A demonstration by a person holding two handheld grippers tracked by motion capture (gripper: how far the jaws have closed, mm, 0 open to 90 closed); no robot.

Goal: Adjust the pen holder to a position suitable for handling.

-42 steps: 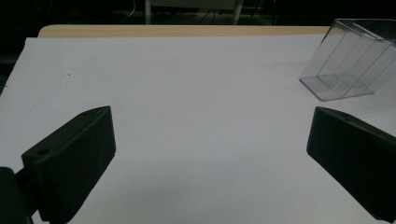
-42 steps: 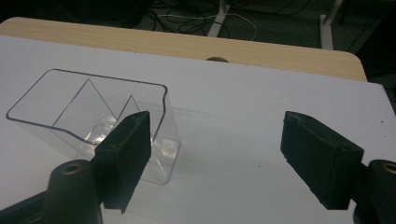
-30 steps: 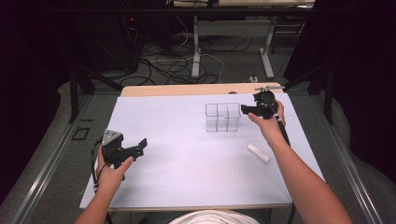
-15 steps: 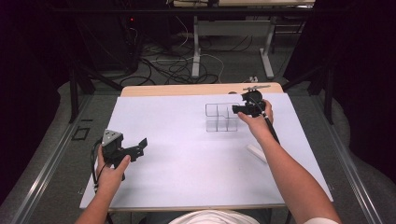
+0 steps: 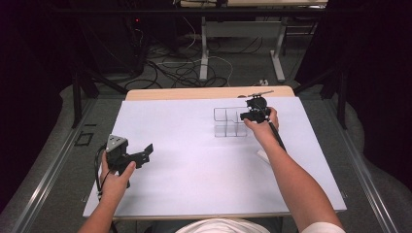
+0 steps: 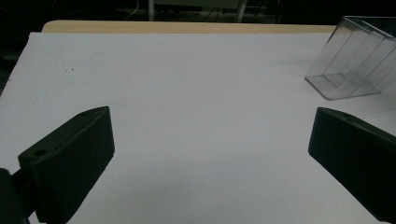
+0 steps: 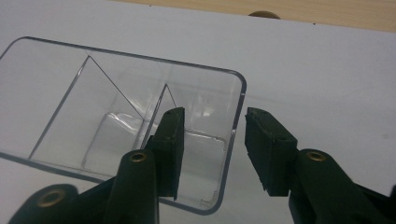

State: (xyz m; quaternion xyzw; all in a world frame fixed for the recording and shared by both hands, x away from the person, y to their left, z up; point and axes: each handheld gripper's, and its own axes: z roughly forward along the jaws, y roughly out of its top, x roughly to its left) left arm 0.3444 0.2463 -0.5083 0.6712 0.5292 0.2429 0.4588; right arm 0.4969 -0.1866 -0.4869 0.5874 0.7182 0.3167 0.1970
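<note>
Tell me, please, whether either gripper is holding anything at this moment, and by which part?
Nothing is held. The right gripper straddles the end wall of the clear divided box with its jaws open; the left gripper is open over the white table.

Clear divided box (image 6: 355, 65) cut off by the right edge in the left gripper view. Small white object (image 5: 263, 156) on the table (image 5: 194, 145) partly hidden behind the right forearm, too small to tell. Near corner of the box cut off at the bottom in the right gripper view.
</note>
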